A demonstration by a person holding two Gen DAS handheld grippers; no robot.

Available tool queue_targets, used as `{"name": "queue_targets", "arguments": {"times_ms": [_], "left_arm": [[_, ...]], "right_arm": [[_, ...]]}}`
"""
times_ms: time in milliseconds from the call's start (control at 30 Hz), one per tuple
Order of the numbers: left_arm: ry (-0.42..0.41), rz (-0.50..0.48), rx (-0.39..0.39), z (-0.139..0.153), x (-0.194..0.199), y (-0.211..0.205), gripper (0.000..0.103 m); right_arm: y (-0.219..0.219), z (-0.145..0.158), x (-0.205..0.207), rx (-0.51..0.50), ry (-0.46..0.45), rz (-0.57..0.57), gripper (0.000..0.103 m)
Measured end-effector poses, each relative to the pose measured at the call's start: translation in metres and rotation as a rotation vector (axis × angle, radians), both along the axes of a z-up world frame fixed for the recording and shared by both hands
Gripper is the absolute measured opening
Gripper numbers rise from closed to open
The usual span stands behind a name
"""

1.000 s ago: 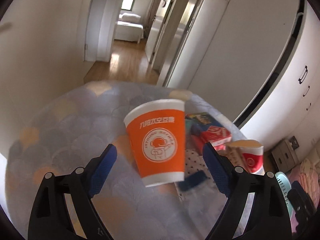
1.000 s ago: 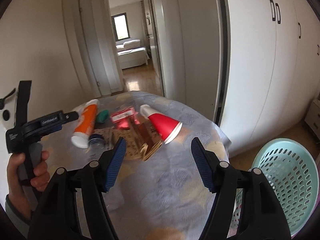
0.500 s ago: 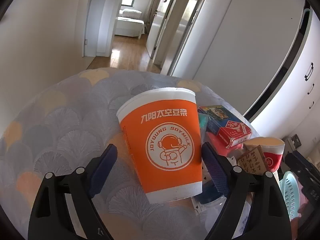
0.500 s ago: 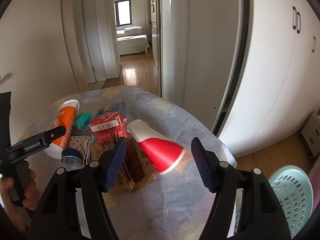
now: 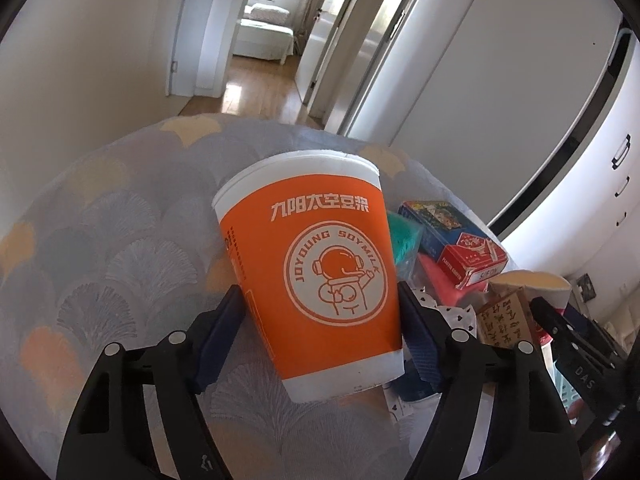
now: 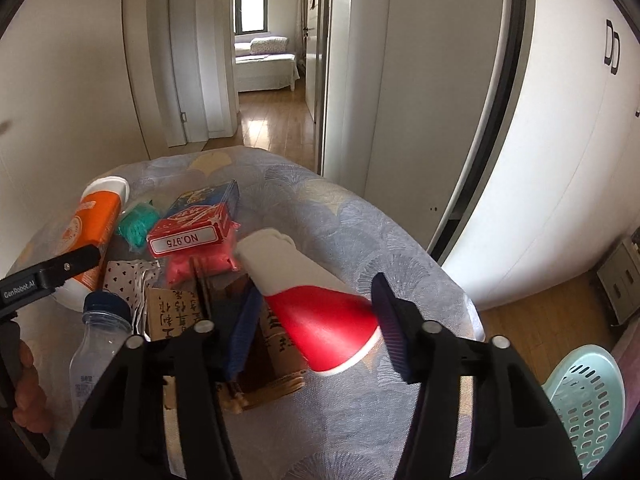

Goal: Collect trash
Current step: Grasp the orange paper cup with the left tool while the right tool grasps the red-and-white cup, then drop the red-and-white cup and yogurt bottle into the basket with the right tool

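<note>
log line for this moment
left gripper: closing around orange cup | right gripper: straddling red cup | basket: beside table

An orange paper cup (image 5: 320,276) with a white rim and white base, printed "JOYOUNG SOYMILK" around an astronaut emblem, lies tipped on its side near the left edge of the table (image 5: 100,248), its mouth toward the far edge. A red-and-white paper cup (image 6: 308,300) lies on its side nearer the right edge, white base pointing to the far edge, resting partly on a brown cardboard piece (image 6: 276,344) with printed characters. Between the 2 cups sit a red card box (image 6: 188,234) marked "NO.975", a blue box (image 6: 212,196) behind it, a green crumpled scrap (image 6: 138,222), a pink wrapper (image 6: 200,264) and a heart-printed paper (image 6: 124,276). A clear plastic bottle (image 6: 96,348) with a blue cap lies toward the near edge.
</note>
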State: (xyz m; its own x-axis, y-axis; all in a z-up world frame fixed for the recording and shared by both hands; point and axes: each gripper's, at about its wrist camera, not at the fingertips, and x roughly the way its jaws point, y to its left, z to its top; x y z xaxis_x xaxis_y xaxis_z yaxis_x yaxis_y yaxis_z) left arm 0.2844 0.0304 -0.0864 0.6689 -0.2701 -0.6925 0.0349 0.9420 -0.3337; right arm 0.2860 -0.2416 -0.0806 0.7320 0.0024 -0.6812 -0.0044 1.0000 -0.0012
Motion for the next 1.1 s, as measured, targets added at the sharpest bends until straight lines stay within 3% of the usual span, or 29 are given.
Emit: {"name": "queue_targets", "arguments": {"times_ms": [33, 133, 400, 600, 800, 1100], "left_arm": [[-0.007, 0.002, 0.001, 0.001, -0.001, 0.001, 0.073], [-0.04, 0.002, -0.005, 0.008, -0.007, 0.0, 0.072], [-0.123, -0.043, -0.038, 0.03, -0.026, -0.012, 0.072], [-0.185, -0.112, -0.069, 0.058, -0.052, -0.035, 0.072], [-0.257, -0.202, -0.065, 0.085, -0.089, -0.078, 0.073], [-0.311, -0.354, -0.012, 0.1, -0.128, -0.158, 0.073]], "right_arm": [[-0.001, 0.0, -0.001, 0.001, -0.001, -0.004, 0.037], [-0.004, 0.0, -0.003, 0.008, -0.008, -0.012, 0.031], [-0.014, 0.01, -0.033, 0.05, -0.046, -0.034, 0.03], [-0.029, 0.037, -0.071, 0.041, -0.102, -0.065, 0.03], [-0.043, 0.061, -0.106, 0.025, -0.134, -0.118, 0.03], [-0.081, 0.089, -0.161, 0.006, -0.201, -0.223, 0.03]]}}
